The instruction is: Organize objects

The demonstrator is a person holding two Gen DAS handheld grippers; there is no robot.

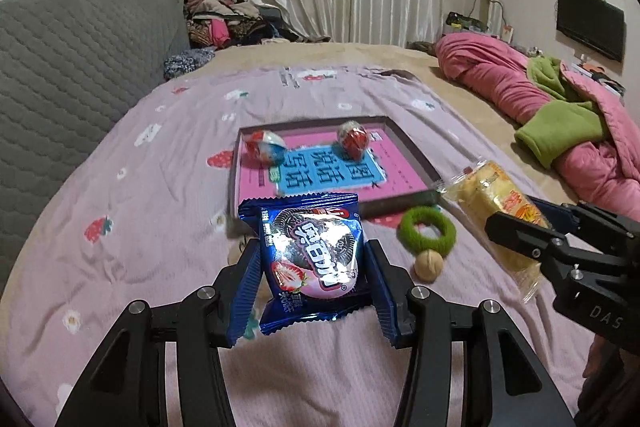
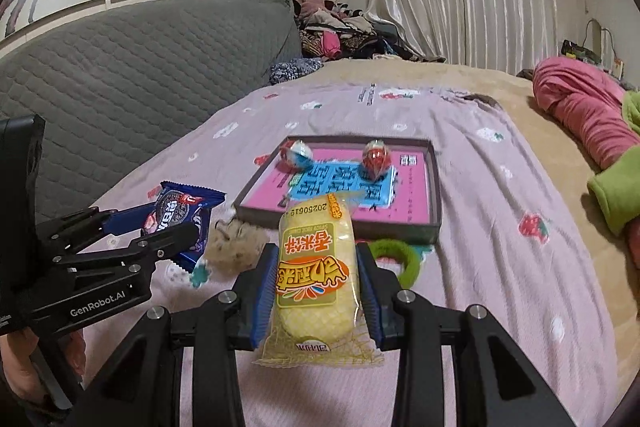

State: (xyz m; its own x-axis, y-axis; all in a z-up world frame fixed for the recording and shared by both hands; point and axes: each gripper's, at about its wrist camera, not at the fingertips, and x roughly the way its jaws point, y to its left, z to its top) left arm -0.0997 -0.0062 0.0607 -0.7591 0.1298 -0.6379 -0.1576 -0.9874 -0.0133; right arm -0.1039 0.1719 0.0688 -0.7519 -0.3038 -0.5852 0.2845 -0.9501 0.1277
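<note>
My left gripper [image 1: 314, 267] is shut on a blue cookie packet [image 1: 316, 247], held upright above the pink bedspread. The right wrist view shows that same left gripper [image 2: 172, 223] and the cookie packet [image 2: 182, 207] at the left. My right gripper [image 2: 316, 291] is shut on a yellow rice-cracker packet [image 2: 314, 267], also lifted. From the left wrist the right gripper [image 1: 516, 219] and the cracker packet [image 1: 488, 195] appear on the right. Ahead lies a shallow tray [image 1: 412, 147] [image 2: 434, 179] lined with a pink and blue sheet, holding two foil eggs [image 1: 266, 147] [image 1: 354, 139].
A green fuzzy ring [image 1: 426, 231] [image 2: 404, 259] with a beige ball [image 1: 429, 265] lies just before the tray. A beige fluffy tuft [image 2: 236, 243] lies left of it. A pink and green quilt [image 1: 560, 99] is heaped at the right; a grey padded headboard [image 1: 72, 75] runs along the left.
</note>
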